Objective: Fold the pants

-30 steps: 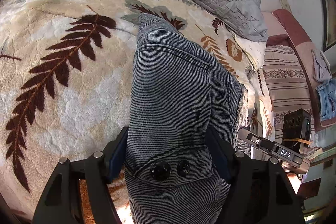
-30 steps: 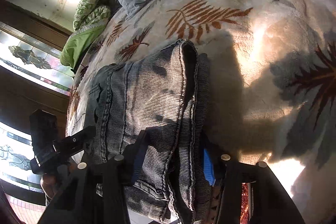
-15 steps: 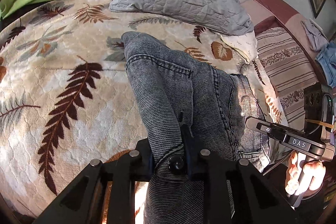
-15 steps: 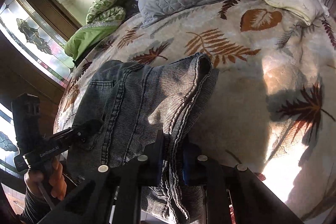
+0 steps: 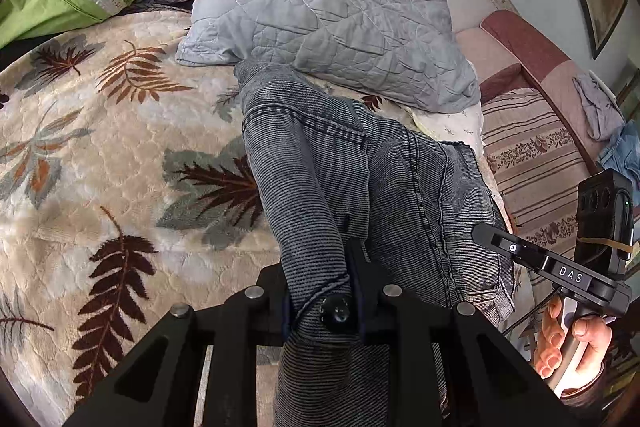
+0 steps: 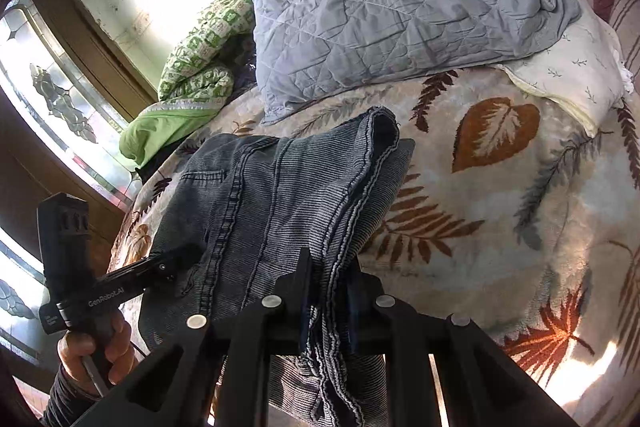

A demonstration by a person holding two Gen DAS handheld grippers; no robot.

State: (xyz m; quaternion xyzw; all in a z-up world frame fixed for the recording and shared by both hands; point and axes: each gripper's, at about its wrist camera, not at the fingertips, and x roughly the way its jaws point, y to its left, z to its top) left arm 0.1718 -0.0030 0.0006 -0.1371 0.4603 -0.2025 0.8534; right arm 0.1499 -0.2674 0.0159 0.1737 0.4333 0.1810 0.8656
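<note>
The left gripper [image 5: 325,297] has its jaws clamped on the waistband corner of the grey denim pants [image 5: 352,179], right by a dark button [image 5: 335,310]; the right gripper [image 6: 329,301] has its jaws pinched narrowly on the stacked hem edges of the same pants [image 6: 280,195]. Between the two grips the pants hang doubled over, their far fold draped on the leaf-patterned blanket [image 5: 100,155] of the bed. Beyond lies a grey quilted pillow [image 5: 320,11] and, to its side, a green checked quilt [image 6: 200,59]. A hand [image 6: 96,351] holds the other gripper's handle
</note>
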